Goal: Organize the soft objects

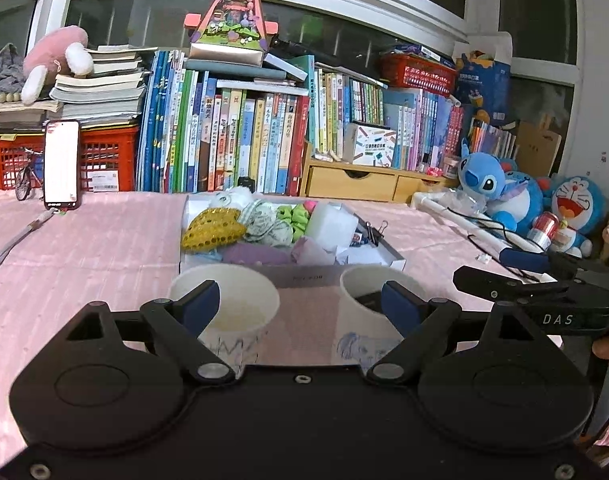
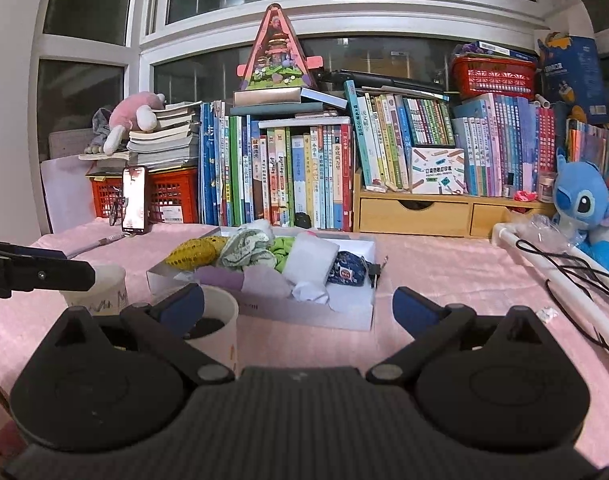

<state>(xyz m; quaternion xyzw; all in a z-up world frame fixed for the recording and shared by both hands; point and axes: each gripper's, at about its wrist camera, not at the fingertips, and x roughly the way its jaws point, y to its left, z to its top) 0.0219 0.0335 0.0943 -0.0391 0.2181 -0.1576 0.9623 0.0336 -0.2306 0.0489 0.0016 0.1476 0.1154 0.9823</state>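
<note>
Left gripper [image 1: 300,304] and right gripper [image 2: 298,308] both hang released over two paper cups [image 1: 224,304]. Soft stuff's piled in the white box [image 1: 288,270] just beyond; I'd approach low and pinch one piece.

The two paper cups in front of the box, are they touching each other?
Apart. In the left wrist view, pink tablecloth shows plainly between the left cup and the right cup.

Ribbed pink cloth [image 1: 104,240] covers the table; paper cups [image 1: 224,300], matt; sequinned yellow pouch [image 1: 212,228], apparently glossy.
</note>
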